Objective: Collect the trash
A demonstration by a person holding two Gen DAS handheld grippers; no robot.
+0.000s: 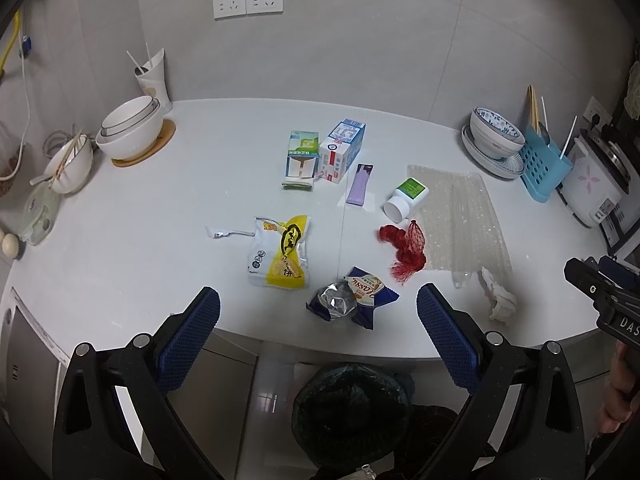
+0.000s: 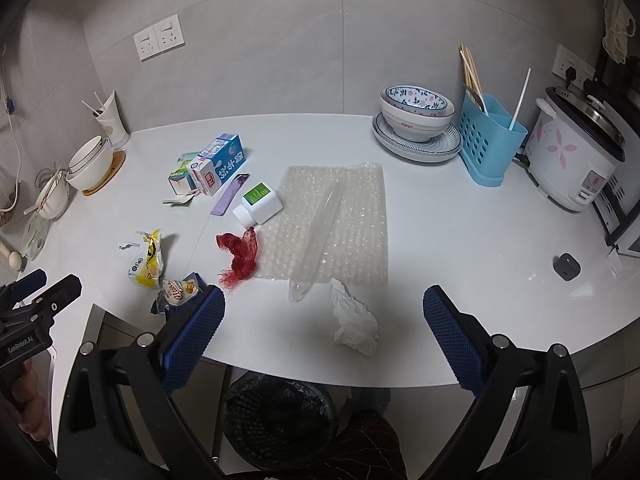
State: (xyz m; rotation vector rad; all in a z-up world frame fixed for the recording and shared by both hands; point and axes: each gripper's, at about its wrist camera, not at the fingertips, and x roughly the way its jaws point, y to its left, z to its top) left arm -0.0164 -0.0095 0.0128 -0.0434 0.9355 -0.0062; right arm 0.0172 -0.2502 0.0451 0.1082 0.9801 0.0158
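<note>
With both the left tongs (image 1: 318, 316) and right tongs (image 2: 324, 320) spread wide and empty, the light crumpled white tissue (image 2: 354, 324) at lower centre could skid off the white tabletop (image 2: 480, 240) edge and miss the black mesh bin (image 2: 276, 420) below.

The tabletop (image 2: 460, 248) is plain white. A red mesh net (image 2: 239, 252), a yellow-and-white snack bag (image 1: 280, 254) and a lilac packet (image 1: 359, 185) lie there. The utensil holder (image 2: 490, 148) is light blue with round holes, and the bowl (image 2: 416, 110) carries a blue floral pattern.

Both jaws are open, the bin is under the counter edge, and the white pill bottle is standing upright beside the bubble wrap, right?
Not quite: the white pill bottle lies on its side beside the bubble wrap, as the right wrist view shows. The rest holds: both sets of jaws are open and the bin sits under the counter edge.
</note>
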